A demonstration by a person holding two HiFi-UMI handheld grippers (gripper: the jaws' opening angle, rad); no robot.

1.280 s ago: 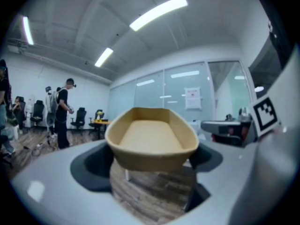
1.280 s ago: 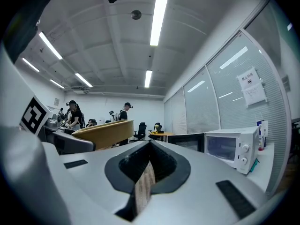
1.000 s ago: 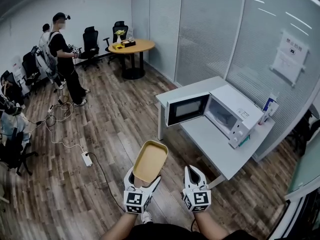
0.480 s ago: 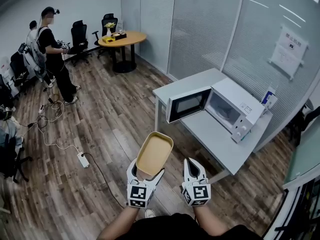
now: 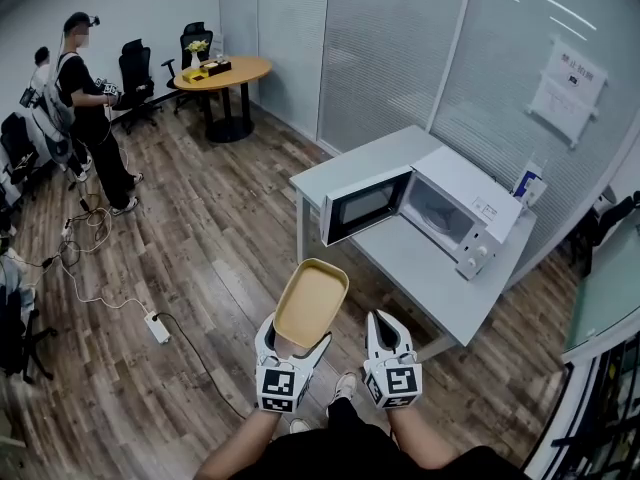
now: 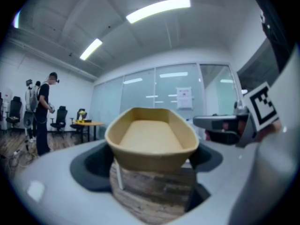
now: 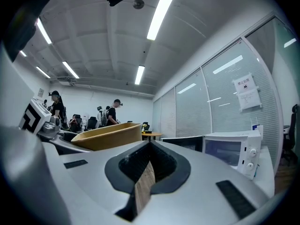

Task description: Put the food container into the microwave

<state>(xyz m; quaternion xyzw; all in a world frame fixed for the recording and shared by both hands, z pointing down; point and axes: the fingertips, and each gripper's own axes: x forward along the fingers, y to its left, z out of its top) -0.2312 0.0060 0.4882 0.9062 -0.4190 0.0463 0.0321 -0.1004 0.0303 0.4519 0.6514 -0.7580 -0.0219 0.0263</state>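
the person's forearms come in at the bottom of the head view, 1 gripper in each hand, both pointing roughly level. the left gripper (image 5: 292, 346) has its jaws spread wide and clamped on the near end of the food container (image 5: 311, 303), a tan, empty, oblong tray with rounded corners. in the left gripper view the left gripper (image 6: 151, 175) grips the container (image 6: 150, 137) by its 2 long sides, and the tray juts out past the jaw tips over the wood-plank floor (image 5: 220, 258). just beside it, the right gripper (image 5: 386, 320) holds nothing; in the right gripper view its jaws (image 7: 147, 165) are together, with only a thin sliver of floor showing between them, and the container (image 7: 105, 136) sits off to its left.

the container is in the air, well short of the grey table (image 5: 420, 273) ahead and to the right. on that table stands a white microwave (image 5: 462, 200) with its dark-windowed door (image 5: 365, 206) swung open towards the left, the cavity bare. past its far end stands what looks like a blue-and-white carton (image 5: 527, 183), too small to read.

on the floor to the left lie a white power strip (image 5: 150, 326) and trailing cables. farther off, a person in black (image 5: 88, 108) stands near office chairs, and a round wooden table (image 5: 222, 70) carries small items. a glass partition with blinds runs behind, with a paper notice (image 5: 567, 80) stuck on it.
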